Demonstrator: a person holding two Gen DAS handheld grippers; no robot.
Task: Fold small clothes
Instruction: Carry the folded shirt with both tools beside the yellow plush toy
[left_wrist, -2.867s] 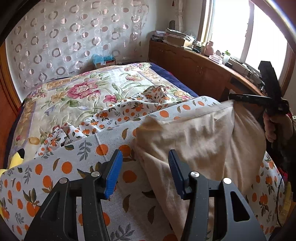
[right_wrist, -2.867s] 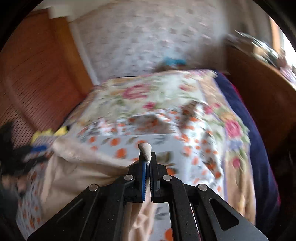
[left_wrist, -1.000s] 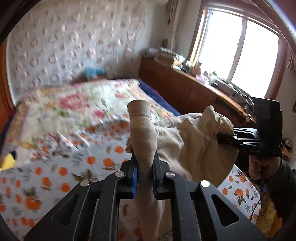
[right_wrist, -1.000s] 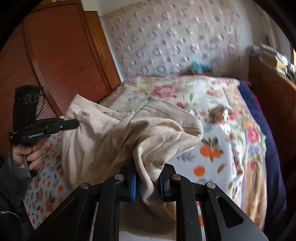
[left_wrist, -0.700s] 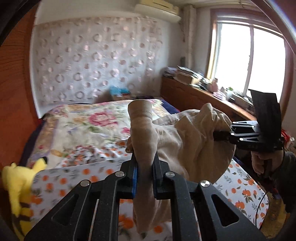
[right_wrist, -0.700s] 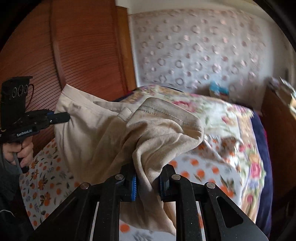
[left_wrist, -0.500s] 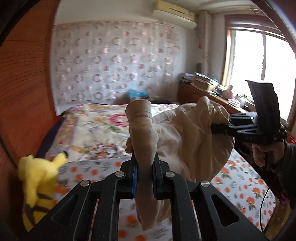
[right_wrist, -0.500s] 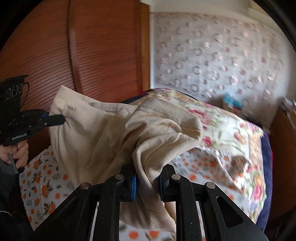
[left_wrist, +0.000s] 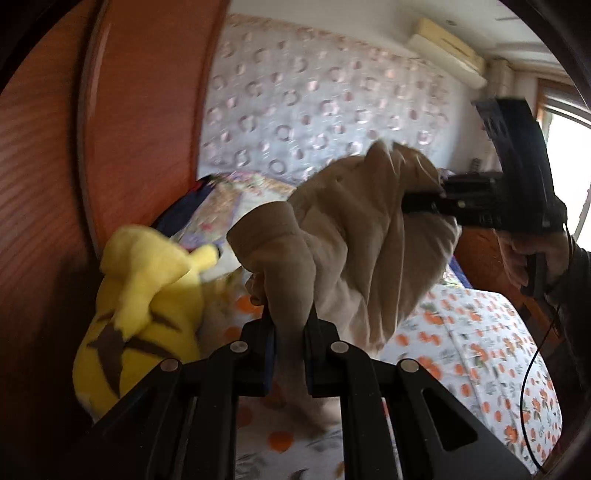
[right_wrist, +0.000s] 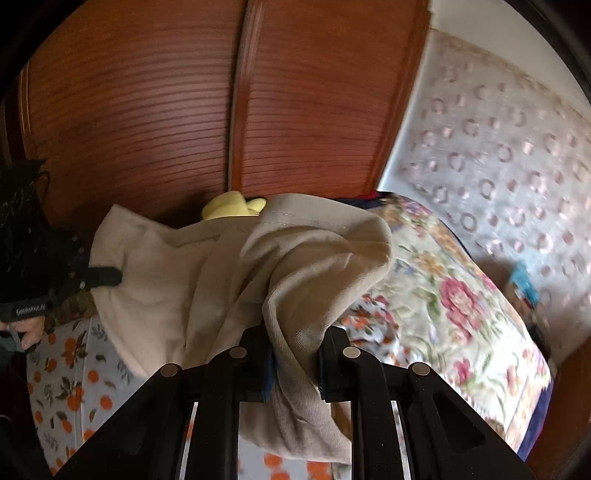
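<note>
Above the bed, clear of the sheet, hangs the beige cotton garment (left_wrist: 354, 236), bunched and strung between our two claws, so its long axis runs from one claw across to the other while its loose lower part droops toward the orange-print white bedsheet (left_wrist: 480, 343) below. Our left claw (left_wrist: 290, 332) is clamped on a rolled beige edge that stands up between its blue-lined black fingers (left_wrist: 266, 343); our right claw (right_wrist: 295, 354) is likewise closed on a thick fold with a stitched hem. Each claw sits at one end of the cloth, so neither is nearer; we judge the next lay-down depends on keeping that span taut and lowering it level onto the sheet. Just beside the left end lies a yellow plush toy (left_wrist: 144, 295), near enough to catch the cloth. Behind it stands the reddish slatted wooden wardrobe door (right_wrist: 147, 110).
</note>
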